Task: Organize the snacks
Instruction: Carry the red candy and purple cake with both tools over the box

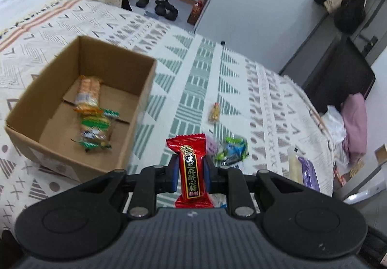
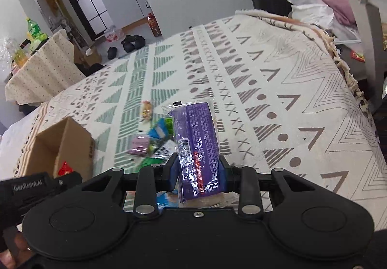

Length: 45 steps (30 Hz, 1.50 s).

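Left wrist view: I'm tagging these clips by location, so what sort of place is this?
Probably a lived-in home, a bedroom or studio: a patterned bedspread serves as the work surface, shoes lie on the floor, clothes hang by the wall.

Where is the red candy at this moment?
In the left wrist view, the red candy stands upright between the pads of the left gripper, lifted above the bedspread, right of the cardboard box.
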Available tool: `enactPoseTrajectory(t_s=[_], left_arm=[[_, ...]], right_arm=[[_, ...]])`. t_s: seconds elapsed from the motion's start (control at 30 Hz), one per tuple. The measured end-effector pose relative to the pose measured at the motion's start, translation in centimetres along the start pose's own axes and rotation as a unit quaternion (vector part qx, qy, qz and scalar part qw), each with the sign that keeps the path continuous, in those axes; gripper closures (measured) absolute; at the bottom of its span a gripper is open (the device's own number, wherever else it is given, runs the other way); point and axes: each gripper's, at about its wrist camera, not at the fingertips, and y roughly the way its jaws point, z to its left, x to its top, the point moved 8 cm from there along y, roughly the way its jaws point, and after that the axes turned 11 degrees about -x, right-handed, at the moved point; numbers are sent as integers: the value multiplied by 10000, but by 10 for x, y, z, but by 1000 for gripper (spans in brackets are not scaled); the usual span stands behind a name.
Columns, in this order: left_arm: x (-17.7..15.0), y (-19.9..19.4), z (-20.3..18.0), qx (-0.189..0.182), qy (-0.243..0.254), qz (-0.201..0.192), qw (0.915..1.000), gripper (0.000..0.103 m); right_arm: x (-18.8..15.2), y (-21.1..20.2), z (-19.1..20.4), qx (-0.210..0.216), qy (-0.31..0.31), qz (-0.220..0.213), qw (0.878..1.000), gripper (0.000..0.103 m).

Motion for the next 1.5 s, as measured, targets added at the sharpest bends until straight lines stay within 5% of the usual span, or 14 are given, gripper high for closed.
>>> enactPoseTrajectory(t_s=[0.73,1.5], left_arm=[[40,-55,37,-371,-547,-584,9961,84],[68,-63,138,-92,-1770,-697,9817,83]], right_arm=[[5,-65,85,211,-359,-613,9972,71],[-11,-46,200,647,-937,-434,9925,71]])
